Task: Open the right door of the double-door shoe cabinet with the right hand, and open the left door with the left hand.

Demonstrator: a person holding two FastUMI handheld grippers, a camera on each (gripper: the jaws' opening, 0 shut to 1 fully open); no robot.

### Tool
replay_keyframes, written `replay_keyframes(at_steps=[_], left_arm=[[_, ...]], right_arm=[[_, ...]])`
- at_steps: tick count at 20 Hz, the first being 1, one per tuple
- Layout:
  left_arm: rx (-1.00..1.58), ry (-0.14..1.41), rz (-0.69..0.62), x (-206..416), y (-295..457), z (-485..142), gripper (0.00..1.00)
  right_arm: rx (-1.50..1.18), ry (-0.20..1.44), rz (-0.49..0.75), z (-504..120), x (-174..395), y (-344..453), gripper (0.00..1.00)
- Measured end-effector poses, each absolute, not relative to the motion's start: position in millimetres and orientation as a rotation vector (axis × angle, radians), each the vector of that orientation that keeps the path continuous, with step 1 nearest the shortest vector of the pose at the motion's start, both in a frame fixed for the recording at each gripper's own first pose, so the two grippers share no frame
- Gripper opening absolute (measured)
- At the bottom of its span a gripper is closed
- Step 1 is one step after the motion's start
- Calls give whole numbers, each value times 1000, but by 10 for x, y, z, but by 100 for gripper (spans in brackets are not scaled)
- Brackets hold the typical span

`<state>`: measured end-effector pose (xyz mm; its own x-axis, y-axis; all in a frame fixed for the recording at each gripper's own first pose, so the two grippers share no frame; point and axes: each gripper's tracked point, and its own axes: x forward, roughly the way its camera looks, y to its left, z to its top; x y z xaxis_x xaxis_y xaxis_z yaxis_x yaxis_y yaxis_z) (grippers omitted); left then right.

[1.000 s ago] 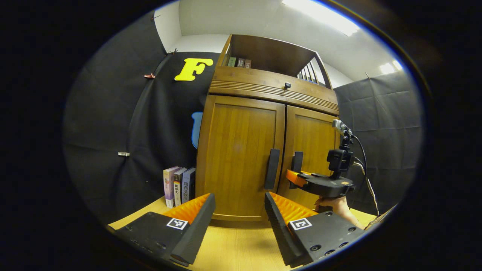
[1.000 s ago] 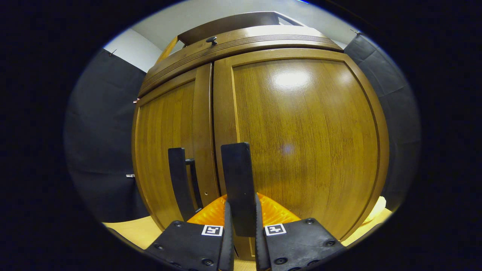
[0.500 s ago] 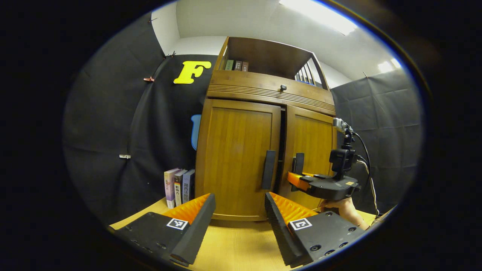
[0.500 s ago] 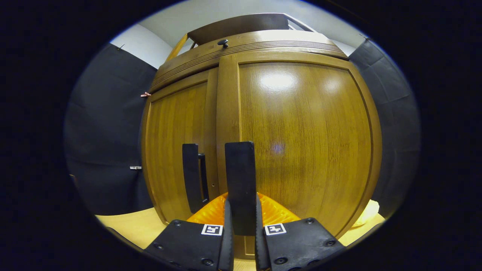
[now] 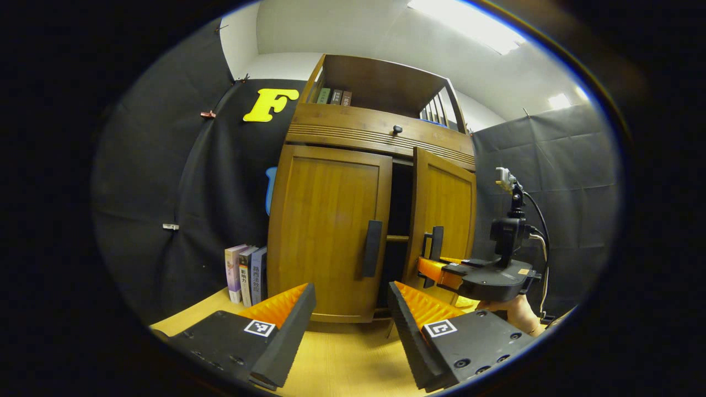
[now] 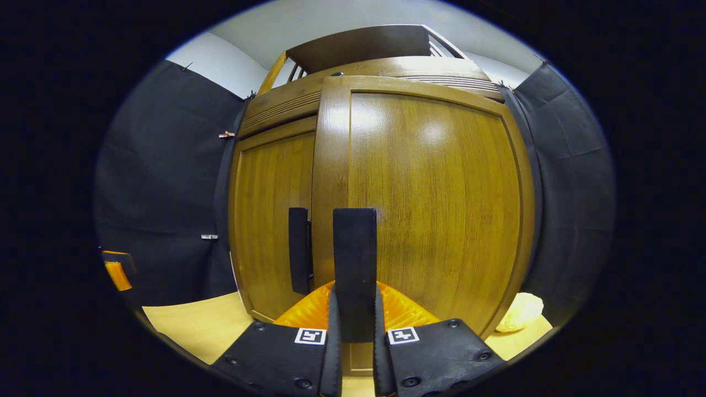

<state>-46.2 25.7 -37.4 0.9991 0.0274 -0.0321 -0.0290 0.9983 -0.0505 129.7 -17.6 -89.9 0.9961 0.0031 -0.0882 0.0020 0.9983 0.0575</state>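
The tall brown wooden double-door shoe cabinet (image 5: 353, 165) stands on the light wooden counter (image 5: 342, 364), its right door (image 5: 444, 220) swung partly out with a dark gap beside the closed left door (image 5: 328, 231). The right hand-held gripper (image 6: 354, 325) is clamped narrow on the right door's flat black vertical handle (image 6: 354, 264), both fingers pressing its sides. The left hand-held gripper (image 5: 350, 314) hangs wide apart, holding nothing, in front of the left door's black handle (image 5: 372, 248) and short of it; upright books (image 5: 245, 273) stand left of the cabinet.

Three books (image 5: 245, 274) upright on wooden tabletop (image 5: 342, 364); pale crumpled lump (image 6: 519, 312) by wall cloth
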Motion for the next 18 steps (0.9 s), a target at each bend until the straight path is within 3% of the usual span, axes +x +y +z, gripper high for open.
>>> replay_keyframes(at_steps=[8, 9, 12, 14, 18], left_arm=[[-57, 38, -32, -449, -45, -402, 79], [-56, 41, -37, -450, -72, -407, 83], [-62, 42, -52, -420, -145, -415, 83], [-71, 45, -65, -403, -205, -431, 78], [-83, 60, -93, -357, -352, -479, 83]], right_arm=[[46, 94, 8, -828, 929, -279, 26], [43, 94, 8, -820, 889, -290, 26], [38, 93, 3, -792, 765, -348, 26], [36, 95, -2, -781, 678, -385, 26], [37, 99, -14, -783, 455, -494, 26]])
